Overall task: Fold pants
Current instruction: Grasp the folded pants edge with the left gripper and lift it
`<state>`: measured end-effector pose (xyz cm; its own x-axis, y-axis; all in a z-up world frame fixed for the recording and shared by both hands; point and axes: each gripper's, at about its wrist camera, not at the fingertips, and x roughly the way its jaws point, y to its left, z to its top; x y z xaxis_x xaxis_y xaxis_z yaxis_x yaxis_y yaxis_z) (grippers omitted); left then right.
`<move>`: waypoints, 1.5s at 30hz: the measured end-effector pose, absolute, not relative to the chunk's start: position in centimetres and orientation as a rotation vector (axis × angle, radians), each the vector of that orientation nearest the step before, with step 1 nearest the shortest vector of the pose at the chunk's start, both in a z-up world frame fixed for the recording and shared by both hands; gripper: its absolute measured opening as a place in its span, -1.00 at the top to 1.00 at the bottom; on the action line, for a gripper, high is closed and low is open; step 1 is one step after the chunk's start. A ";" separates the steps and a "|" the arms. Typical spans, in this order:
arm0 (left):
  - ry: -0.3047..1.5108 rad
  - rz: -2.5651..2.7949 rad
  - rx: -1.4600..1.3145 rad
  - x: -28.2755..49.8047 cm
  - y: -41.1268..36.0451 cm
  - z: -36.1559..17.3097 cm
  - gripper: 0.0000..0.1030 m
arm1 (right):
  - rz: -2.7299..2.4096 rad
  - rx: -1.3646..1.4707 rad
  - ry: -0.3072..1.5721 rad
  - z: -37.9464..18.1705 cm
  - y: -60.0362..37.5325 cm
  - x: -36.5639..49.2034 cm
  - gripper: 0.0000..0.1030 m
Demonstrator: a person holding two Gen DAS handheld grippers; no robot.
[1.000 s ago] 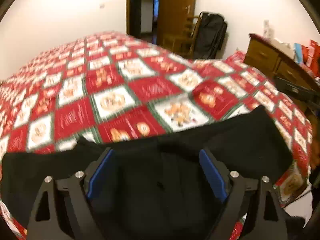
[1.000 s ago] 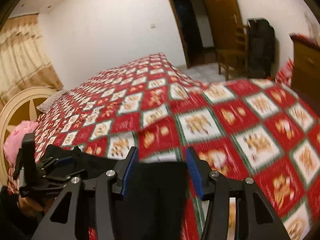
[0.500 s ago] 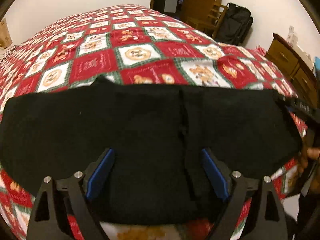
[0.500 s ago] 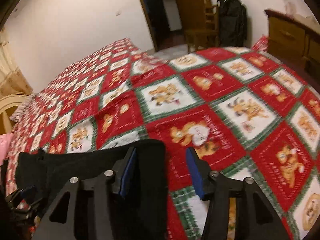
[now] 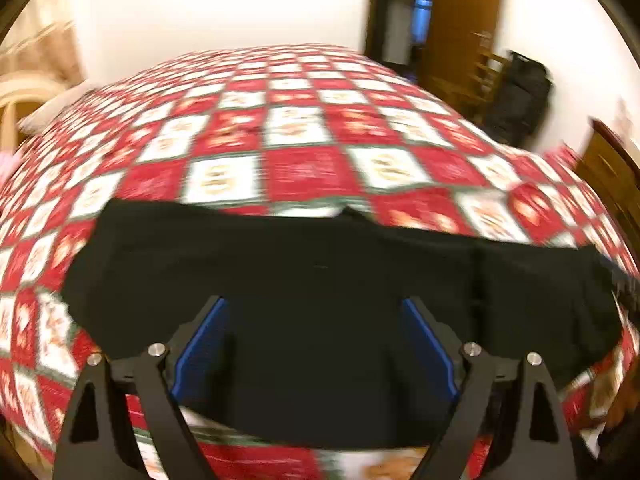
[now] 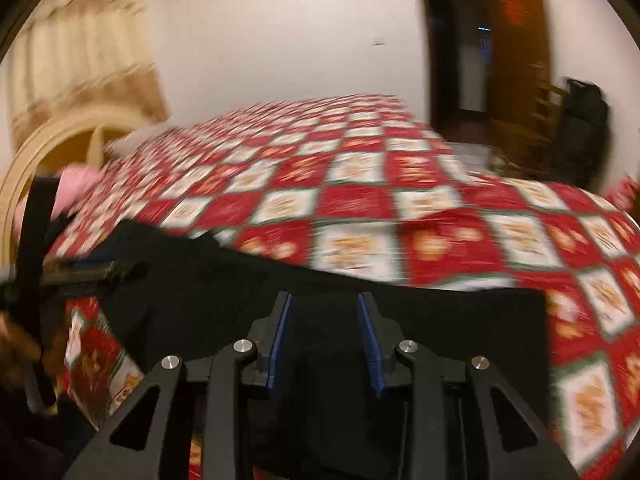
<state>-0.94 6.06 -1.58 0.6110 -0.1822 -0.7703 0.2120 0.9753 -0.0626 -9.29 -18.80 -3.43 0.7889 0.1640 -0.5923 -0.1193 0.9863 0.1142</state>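
Black pants [image 5: 320, 276] lie spread flat across the near edge of a bed with a red and white checked cover [image 5: 304, 132]. My left gripper [image 5: 316, 320] is open wide just above the middle of the pants, nothing between its blue pads. In the right wrist view the pants [image 6: 460, 320] lie under my right gripper [image 6: 324, 316], which is open with a narrower gap over the cloth. The left gripper also shows at the left edge of the right wrist view [image 6: 80, 268]. Both views are blurred.
A wooden headboard [image 6: 52, 148] and a pink pillow [image 6: 76, 184] are at the bed's left end. A doorway [image 5: 404, 12], a chair with a black bag [image 5: 516, 100] and a wooden dresser [image 5: 612, 168] stand to the right.
Both cameras have swung left and tilted up. The pants now lie spread on the bed. The right gripper now sits over the cloth instead of at its edge.
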 end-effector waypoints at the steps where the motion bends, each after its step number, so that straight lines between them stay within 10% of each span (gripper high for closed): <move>1: 0.883 -0.195 0.026 -0.6 6.9 -1.7 -0.76 | 0.180 0.057 0.658 -3.8 -17.6 -8.8 0.32; 27: 0.901 0.137 0.120 1.7 13.2 -2.8 -0.76 | 0.433 0.234 0.719 -4.6 -11.3 -7.9 0.24; 45: 0.921 0.221 -0.505 1.0 24.9 -5.0 -0.75 | 0.400 0.262 0.716 -4.9 -12.4 -8.0 0.24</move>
<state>1.00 24.88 -5.03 0.5930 -0.0299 -0.8046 -0.3922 0.8620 -0.3211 -8.00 -12.36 -4.90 0.6837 0.4406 -0.5817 -0.2645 0.8926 0.3652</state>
